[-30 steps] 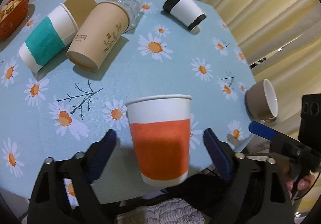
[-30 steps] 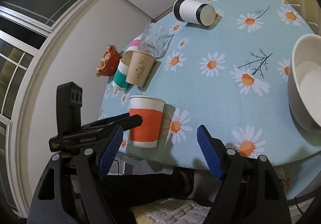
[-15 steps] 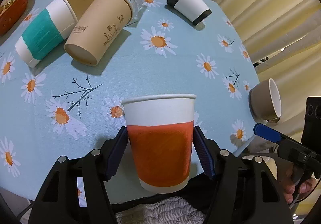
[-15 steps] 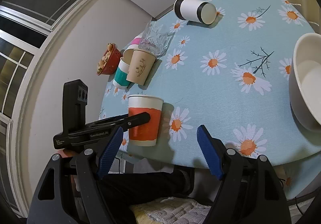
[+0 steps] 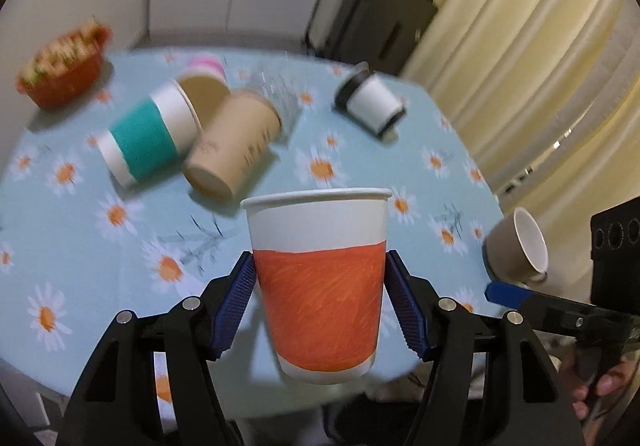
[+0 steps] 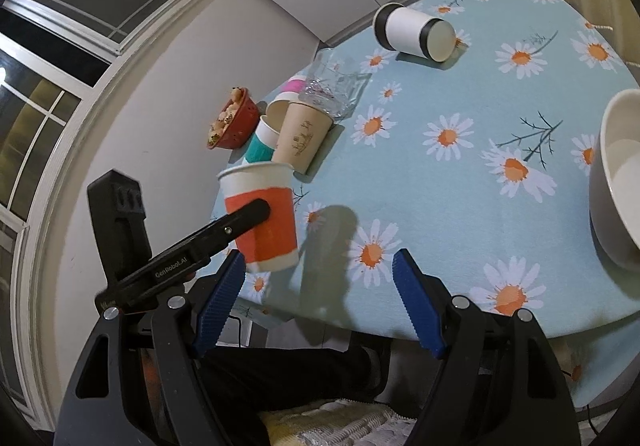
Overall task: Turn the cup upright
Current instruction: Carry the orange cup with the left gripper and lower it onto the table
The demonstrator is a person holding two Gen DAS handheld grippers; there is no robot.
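Note:
My left gripper (image 5: 320,306) is shut on a white paper cup with an orange band (image 5: 320,294) and holds it upright, mouth up, lifted above the near edge of the table (image 5: 80,246). The right wrist view shows the same cup (image 6: 260,222) in the air over the table's left corner, with its shadow on the cloth. My right gripper (image 6: 316,302) is open and empty, near the table's front edge and to the right of the cup.
Several cups lie on their sides on the daisy cloth: a teal-banded one (image 5: 148,138), a tan one (image 5: 232,146), a pink one (image 5: 206,66), a clear glass (image 6: 332,90) and a black-and-white one (image 5: 372,106). A red snack bowl (image 5: 64,74) stands far left, a grey mug (image 5: 516,250) at the right edge.
My left gripper closed on the orange cup and lifted it off the table. The left view tilted up and is blurred with motion. The right gripper stayed put.

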